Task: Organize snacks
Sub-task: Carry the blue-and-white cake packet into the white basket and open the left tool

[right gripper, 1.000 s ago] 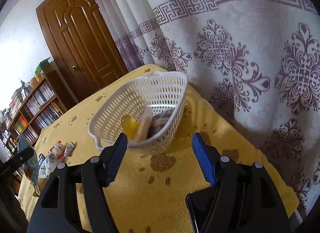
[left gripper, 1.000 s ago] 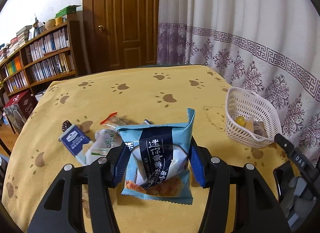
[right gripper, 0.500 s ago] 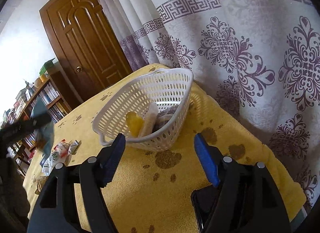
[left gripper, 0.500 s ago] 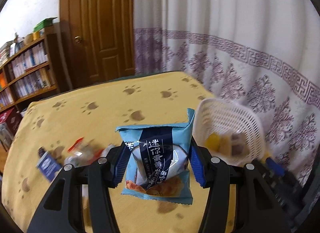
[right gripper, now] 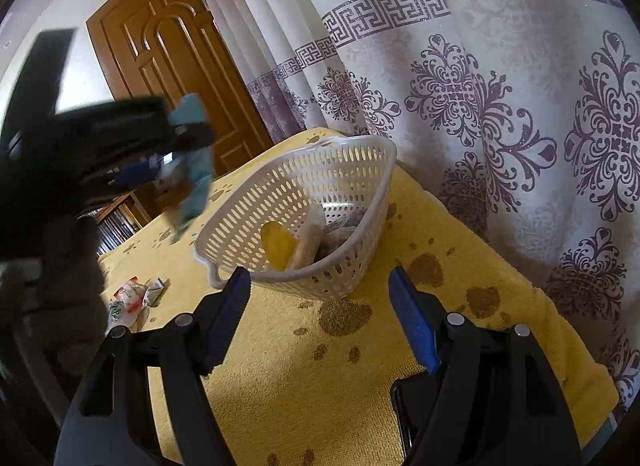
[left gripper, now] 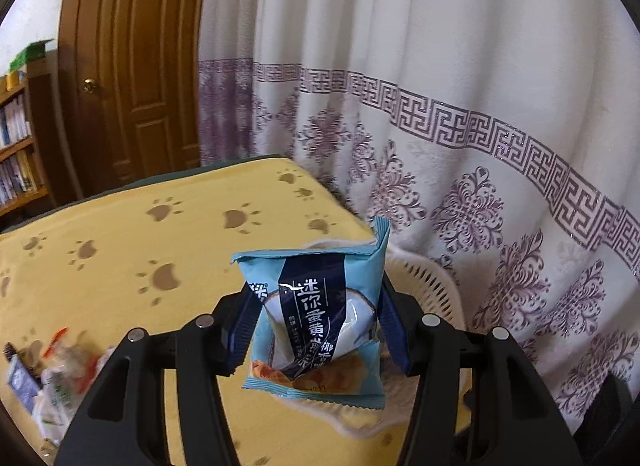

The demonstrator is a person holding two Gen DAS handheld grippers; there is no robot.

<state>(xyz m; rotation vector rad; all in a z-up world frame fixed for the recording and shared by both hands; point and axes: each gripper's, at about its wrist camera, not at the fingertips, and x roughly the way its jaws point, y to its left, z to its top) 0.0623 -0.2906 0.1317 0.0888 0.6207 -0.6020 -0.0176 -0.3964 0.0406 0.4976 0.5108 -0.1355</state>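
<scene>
My left gripper (left gripper: 314, 330) is shut on a light blue snack packet (left gripper: 320, 318) and holds it in the air above the near rim of the white plastic basket (left gripper: 424, 282). In the right wrist view the left gripper (right gripper: 168, 153) with the packet (right gripper: 194, 177) hangs blurred above and left of the basket (right gripper: 320, 201). The basket holds a yellow snack (right gripper: 278, 244) and a few other wrapped pieces. My right gripper (right gripper: 320, 318) is open and empty, just in front of the basket.
Several loose snack packets (left gripper: 48, 378) lie on the yellow paw-print tablecloth (left gripper: 120, 250) at the left; they also show in the right wrist view (right gripper: 132, 302). A patterned curtain (left gripper: 440, 145) hangs right behind the basket. A black phone (right gripper: 404, 410) lies under my right gripper.
My left gripper has carried the blue packet to the right, from over the pile of snacks to above the basket. My right gripper has stayed nearly still.
</scene>
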